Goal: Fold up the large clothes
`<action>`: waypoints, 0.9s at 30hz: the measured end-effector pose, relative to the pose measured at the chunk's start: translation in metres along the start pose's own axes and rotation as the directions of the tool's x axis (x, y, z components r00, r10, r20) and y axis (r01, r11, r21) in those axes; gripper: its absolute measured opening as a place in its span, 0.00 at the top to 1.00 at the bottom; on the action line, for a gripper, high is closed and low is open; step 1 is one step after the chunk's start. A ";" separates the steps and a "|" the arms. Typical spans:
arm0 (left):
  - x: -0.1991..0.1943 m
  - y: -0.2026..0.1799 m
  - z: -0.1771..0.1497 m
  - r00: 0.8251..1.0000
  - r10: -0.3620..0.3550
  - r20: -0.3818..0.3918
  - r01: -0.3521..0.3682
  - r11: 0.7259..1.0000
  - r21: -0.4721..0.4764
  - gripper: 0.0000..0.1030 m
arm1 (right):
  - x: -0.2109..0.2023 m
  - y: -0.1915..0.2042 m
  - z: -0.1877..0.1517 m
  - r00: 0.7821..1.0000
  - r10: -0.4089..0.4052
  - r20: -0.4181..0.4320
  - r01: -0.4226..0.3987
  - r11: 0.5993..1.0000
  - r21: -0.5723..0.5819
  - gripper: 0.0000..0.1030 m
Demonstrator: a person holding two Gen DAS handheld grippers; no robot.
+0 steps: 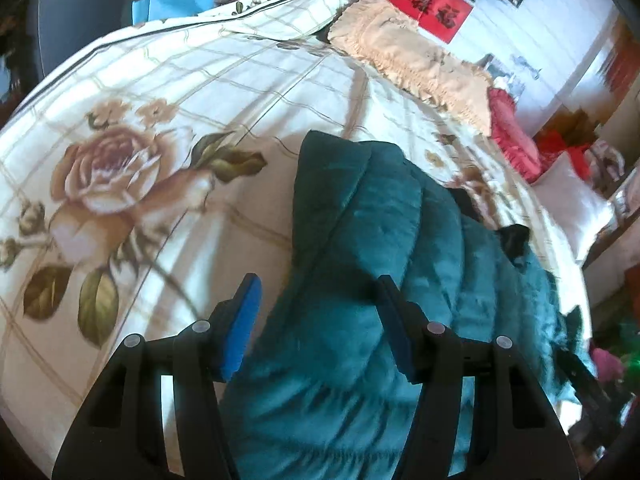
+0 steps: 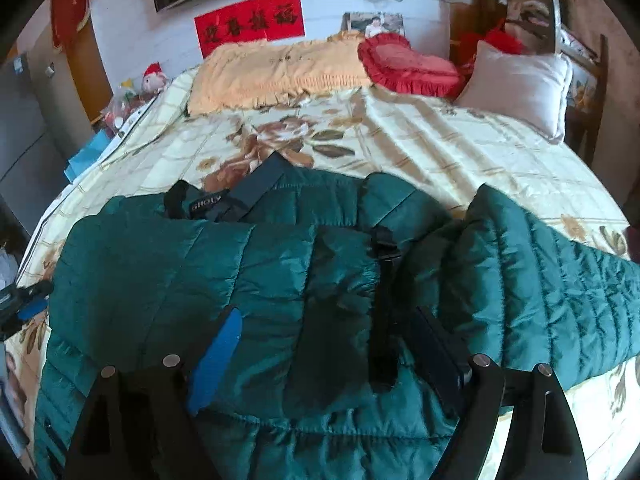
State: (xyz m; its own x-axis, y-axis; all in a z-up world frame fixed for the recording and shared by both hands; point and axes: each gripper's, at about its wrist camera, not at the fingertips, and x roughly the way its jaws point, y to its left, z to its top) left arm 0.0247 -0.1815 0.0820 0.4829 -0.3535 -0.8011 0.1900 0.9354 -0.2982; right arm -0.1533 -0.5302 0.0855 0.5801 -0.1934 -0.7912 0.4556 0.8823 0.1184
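Teal puffer jacket (image 2: 248, 280) is spread flat on the bed (image 2: 460, 152) for folding, and both the right gripper (image 2: 326, 338) and left gripper (image 1: 316, 320) hover with fingers apart, gripping nothing.

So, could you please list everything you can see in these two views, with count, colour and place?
jacket: one, teal quilted, spread across the near part of the bed
bedspread: one, cream with brown roses, covering the bed
blanket: one, peach with a fringe, at the head of the bed
heart cushion: one, red with a frill, beside the blanket
pillow: one, white, far right corner of the bed
banner: one, red with black characters, on the wall
plush toy: one, pink with a red hat, left of the bed
left gripper: one, black with blue pads, open over the jacket's edge
right gripper: one, black with blue pads, open over the jacket's middle
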 end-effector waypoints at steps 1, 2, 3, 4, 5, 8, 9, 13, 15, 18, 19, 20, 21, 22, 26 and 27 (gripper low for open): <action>0.005 0.000 0.005 1.000 0.021 0.005 -0.021 1.000 -0.003 0.43 | 0.005 0.001 0.002 1.000 -0.007 -0.014 0.007 1.000 0.004 0.19; 0.009 0.002 0.008 0.999 0.037 0.011 -0.037 0.999 -0.012 0.43 | 0.009 0.001 0.004 1.000 -0.011 -0.023 0.011 1.000 0.007 0.19; 0.012 0.005 0.012 0.999 0.048 0.014 -0.048 0.998 -0.027 0.43 | 0.015 0.001 0.005 0.999 -0.010 -0.032 0.011 1.000 0.015 0.19; 0.016 0.009 0.016 0.999 0.047 0.011 -0.047 0.998 -0.048 0.43 | 0.021 0.001 0.007 0.999 0.001 -0.044 0.001 1.000 0.027 0.19; 0.018 0.011 0.019 0.999 0.043 0.007 -0.043 0.997 -0.062 0.43 | 0.026 -0.001 0.009 0.998 0.014 -0.054 -0.012 0.999 0.040 0.27; 0.035 0.012 0.024 0.996 0.086 -0.032 -0.087 0.996 -0.025 0.43 | 0.033 0.003 0.012 0.995 0.079 -0.055 -0.076 0.996 0.049 0.86; 0.039 0.013 0.023 0.995 0.093 -0.034 -0.094 0.995 -0.022 0.42 | 0.029 0.007 0.013 0.997 0.062 -0.038 -0.061 0.998 0.031 0.88; 0.050 0.025 0.021 0.997 0.077 -0.023 -0.078 0.996 -0.053 0.22 | 0.016 0.009 0.011 0.997 -0.031 0.067 0.034 0.998 -0.043 0.93; 0.053 0.028 0.020 0.998 0.064 -0.029 -0.066 0.996 -0.063 0.22 | 0.030 0.002 0.008 0.999 -0.049 0.019 0.050 0.998 -0.040 0.93; 0.048 0.026 0.021 0.997 0.077 -0.025 -0.078 0.996 -0.040 0.22 | 0.033 -0.007 0.008 1.000 -0.006 0.009 0.006 1.000 0.014 0.94; 0.044 0.027 0.021 0.996 0.092 -0.021 -0.093 0.995 -0.029 0.22 | 0.031 -0.006 0.010 1.000 0.007 0.022 -0.007 1.000 0.015 0.94; 0.041 0.027 0.020 0.994 0.103 -0.019 -0.104 0.994 -0.025 0.22 | 0.028 -0.005 0.011 0.999 0.032 0.036 -0.032 0.999 0.018 0.94; 0.037 0.028 0.020 0.994 0.109 -0.017 -0.109 0.994 -0.027 0.22 | 0.024 -0.005 0.013 0.997 0.066 0.048 -0.067 0.997 0.023 0.94; 0.031 0.029 0.019 0.994 0.109 -0.013 -0.109 0.993 -0.035 0.22 | 0.022 -0.005 0.015 0.995 0.083 0.050 -0.085 0.996 0.031 0.92; 0.004 0.028 0.009 0.999 0.043 0.031 -0.041 0.998 -0.056 0.22 | 0.025 -0.014 0.017 0.993 0.119 -0.014 -0.116 0.985 0.131 0.51; 0.000 0.025 0.005 0.999 0.024 0.037 -0.022 0.999 -0.048 0.22 | 0.027 -0.014 0.016 0.993 0.119 -0.014 -0.116 0.984 0.138 0.48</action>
State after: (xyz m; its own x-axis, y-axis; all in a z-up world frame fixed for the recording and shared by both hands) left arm 0.0337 -0.1583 0.0778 0.5191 -0.3308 -0.7881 0.1380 0.9424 -0.3047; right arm -0.1334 -0.5542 0.0721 0.6205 -0.0809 -0.7800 0.4744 0.8307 0.2912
